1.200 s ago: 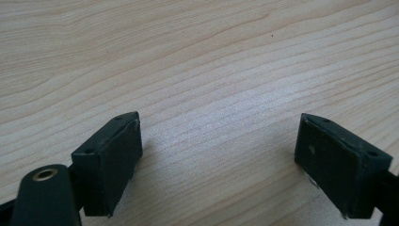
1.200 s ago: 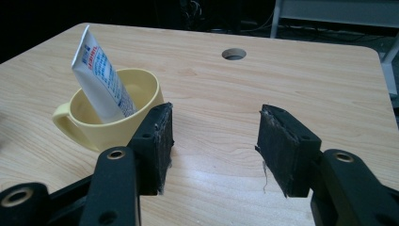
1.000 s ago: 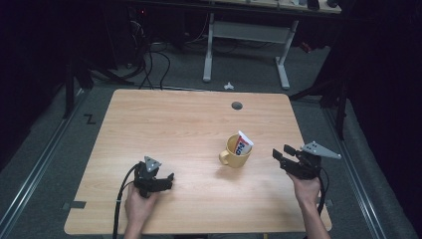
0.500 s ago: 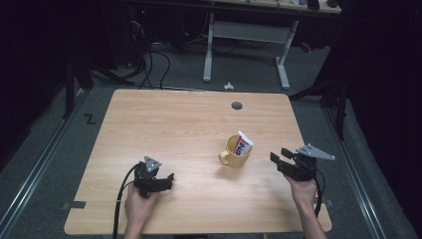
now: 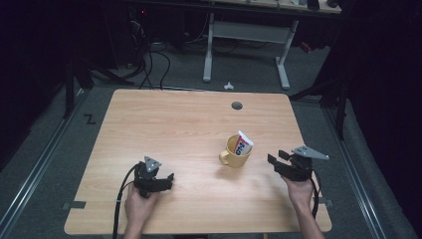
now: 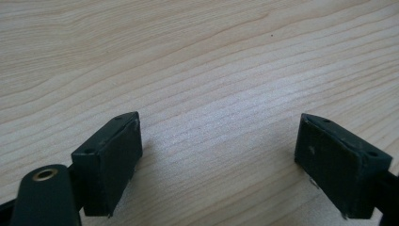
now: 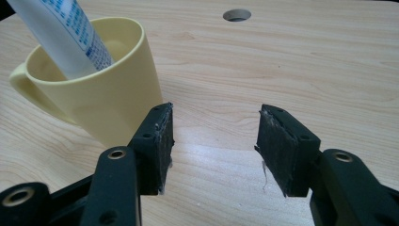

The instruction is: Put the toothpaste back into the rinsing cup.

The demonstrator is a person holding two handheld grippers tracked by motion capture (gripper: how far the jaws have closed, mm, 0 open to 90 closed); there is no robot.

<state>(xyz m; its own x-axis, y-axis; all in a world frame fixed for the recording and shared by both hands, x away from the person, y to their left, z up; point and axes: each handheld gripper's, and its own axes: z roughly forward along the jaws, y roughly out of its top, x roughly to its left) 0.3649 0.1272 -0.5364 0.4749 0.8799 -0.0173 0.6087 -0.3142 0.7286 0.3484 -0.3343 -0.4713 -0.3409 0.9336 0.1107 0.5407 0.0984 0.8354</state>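
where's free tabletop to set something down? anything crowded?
Most of the table is bare: the whole far half up to the cable hole, and the middle stretch between the left gripper and the yellow mug. Tightest spot: the gap between the mug, holding a toothpaste tube, and the right gripper.

Each hand-held gripper, left (image 5: 169,178) and right (image 5: 275,158), is black with two blocky, screw-holed jaws and brass-ringed pivots, topped by a grey three-cornered plate and trailing a black cable; forearms are bare.
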